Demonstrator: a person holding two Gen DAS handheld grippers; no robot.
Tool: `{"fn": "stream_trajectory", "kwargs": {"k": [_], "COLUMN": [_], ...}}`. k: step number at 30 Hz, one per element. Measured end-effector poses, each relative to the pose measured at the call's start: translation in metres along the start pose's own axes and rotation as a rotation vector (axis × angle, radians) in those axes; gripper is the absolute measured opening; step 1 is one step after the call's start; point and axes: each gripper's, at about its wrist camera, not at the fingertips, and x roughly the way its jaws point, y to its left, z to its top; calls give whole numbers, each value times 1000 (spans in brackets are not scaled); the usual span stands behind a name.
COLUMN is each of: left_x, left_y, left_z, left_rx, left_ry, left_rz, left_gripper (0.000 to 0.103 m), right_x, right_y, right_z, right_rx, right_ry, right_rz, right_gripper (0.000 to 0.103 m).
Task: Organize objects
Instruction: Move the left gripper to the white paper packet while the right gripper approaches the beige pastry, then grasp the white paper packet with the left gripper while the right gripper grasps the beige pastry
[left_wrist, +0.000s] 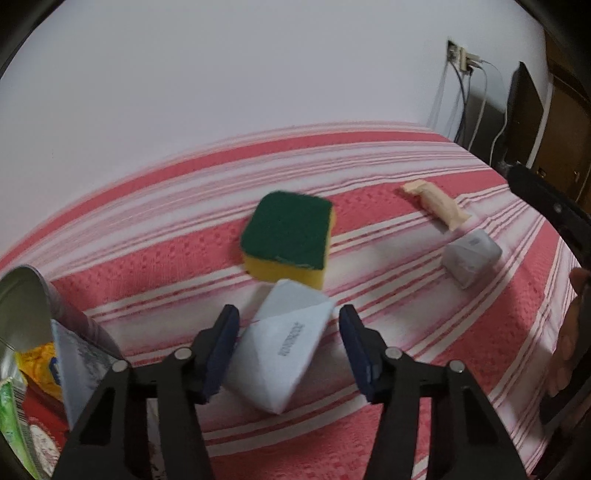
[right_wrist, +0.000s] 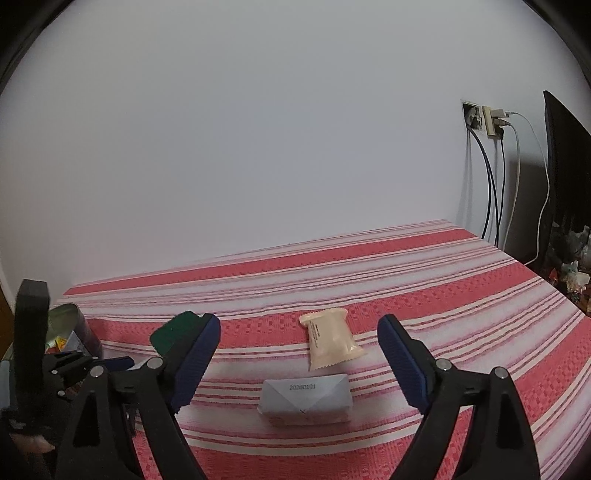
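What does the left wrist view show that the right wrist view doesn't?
Only the left wrist view: the left gripper open around a white packet, not pressing it, and the sponge's yellow side. Only the right wrist view: the open right gripper facing a second white packet. Both: the beige packet, the tin of packets, the striped cloth.

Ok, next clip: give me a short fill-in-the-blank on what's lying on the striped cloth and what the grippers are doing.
1. The sponge is yellow with a ____ scouring top.
2. The white packet lies between the fingers of the ____ gripper, which do not press on it.
3. The right gripper stands ____, with nothing held.
4. The container holding packets sits at the ____ edge of the left wrist view.

Missing words: green; left; open; left
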Motion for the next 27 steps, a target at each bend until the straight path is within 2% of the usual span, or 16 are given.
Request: {"fn": "stream_trajectory", "kwargs": {"k": [5,9,12,17,21,24,27], "left_x": [2,-1,-6,-7,-3,-5,-6], "left_y": [0,2,4,14,16,18,17], "left_z": [-2,-1,2,9,16,17,18], "left_rx": [-13,-31,-56,-120,-154,-171,-168], "left_ry": [-7,-36,-94,-138,-166,-187,-190], "left_rz": [3,37,72,96,124,133,131], "left_gripper": [36,35,35,35,35,35,35], "right_x": [0,10,21,49,80,94,107], "right_y": [-1,-18,-36,-53,-43,-26,-11], "right_z": [-1,0,3,10,13,14,10], "right_rx": [2,67,85,48,-14,-96,-169], "right_ry": [6,57,98,186,282,314,366], "right_rz": [3,46,19,-63,-40,-41,-70], "right_gripper": [89,89,89,89,89,89,89]}}
